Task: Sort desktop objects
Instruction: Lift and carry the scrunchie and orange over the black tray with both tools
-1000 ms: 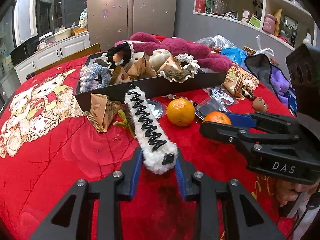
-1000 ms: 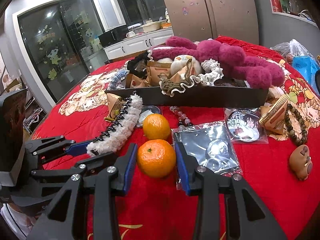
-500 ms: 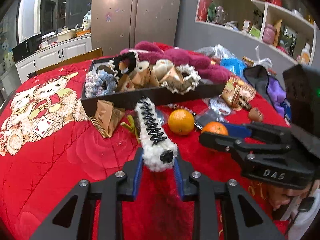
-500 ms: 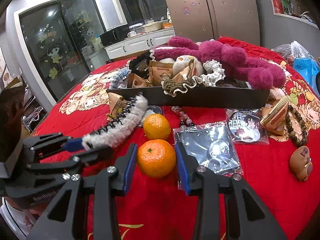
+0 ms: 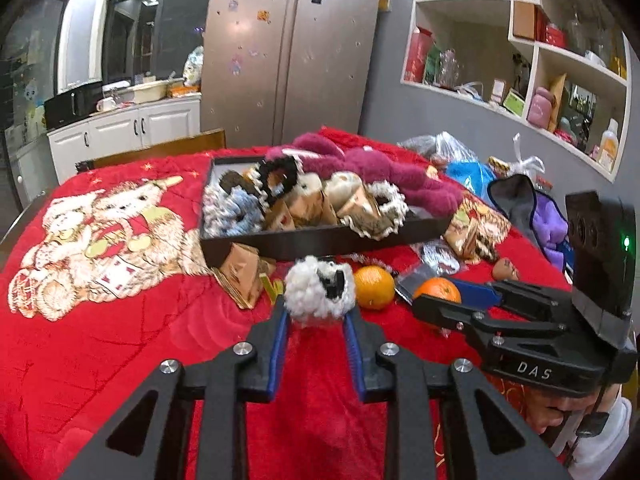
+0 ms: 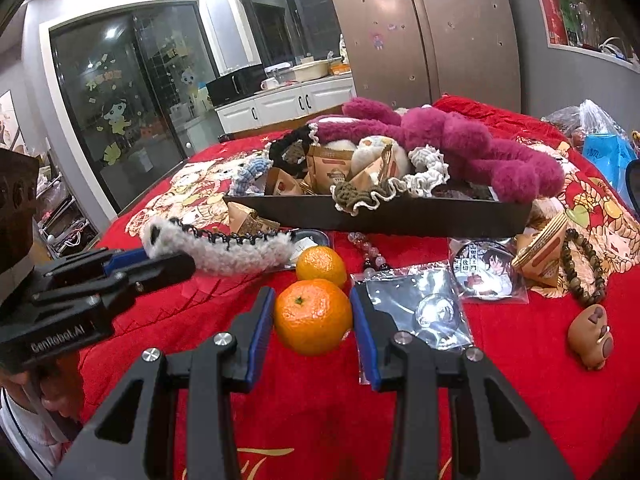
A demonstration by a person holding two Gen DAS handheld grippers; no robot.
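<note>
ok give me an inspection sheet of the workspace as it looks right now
surface: red blanket with a bear print covers the table.
job's things: fluffy white hair clip with black teeth, one end lifted; two oranges, near orange and far orange; black tray already heaped with scrunchies and paper packets.
clutter: magenta plush lying behind and partly over the tray, bead bracelet, badge in a clear bag, small brown figurine.
grippers: left claw has just been closing, pads pressing the hair clip's end; right claw shut on the near orange.
cables: nothing seen.
surroundings: fridge, white cabinets, wall shelves.
</note>
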